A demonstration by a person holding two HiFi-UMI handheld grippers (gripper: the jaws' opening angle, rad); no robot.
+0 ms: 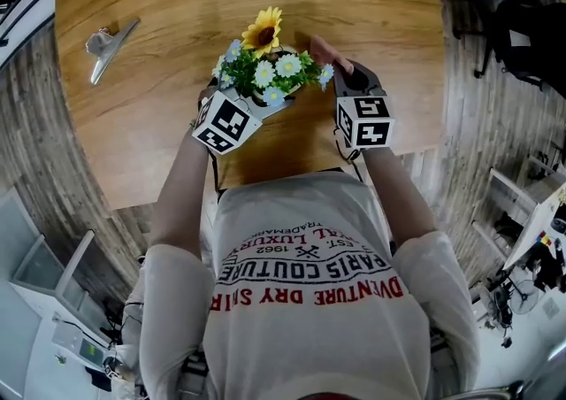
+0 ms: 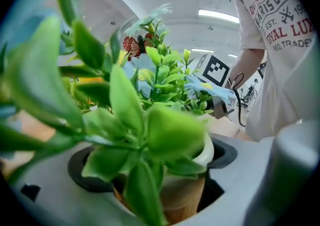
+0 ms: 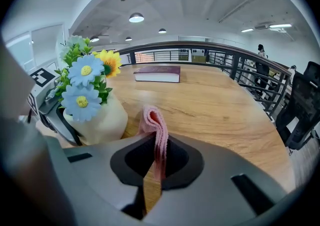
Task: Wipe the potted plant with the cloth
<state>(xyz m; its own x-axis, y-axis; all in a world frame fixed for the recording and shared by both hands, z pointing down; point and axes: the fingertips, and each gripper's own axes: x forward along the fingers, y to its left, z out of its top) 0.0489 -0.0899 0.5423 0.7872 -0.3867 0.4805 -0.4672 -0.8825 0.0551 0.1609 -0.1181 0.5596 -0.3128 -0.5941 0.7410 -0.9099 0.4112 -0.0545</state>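
The potted plant [image 1: 265, 62] stands near the table's front edge, a cream pot with green leaves, blue daisies and a yellow sunflower. My left gripper [image 1: 237, 97] is shut on the pot [image 2: 186, 192], whose leaves fill the left gripper view. To the plant's right, my right gripper [image 1: 343, 71] is shut on a folded pink cloth [image 3: 159, 132]. The cloth [image 1: 324, 50] sticks up past the jaws, close to the flowers but apart from the pot [image 3: 102, 117]. A dark finger [image 3: 56, 120] of the left gripper hugs the pot's side.
The wooden table [image 1: 159, 97] carries a metal clip [image 1: 110, 42] at the far left and a dark red book [image 3: 156, 73] at the far edge. A railing [image 3: 240, 65] and a black chair [image 3: 305, 105] lie beyond the table on the right.
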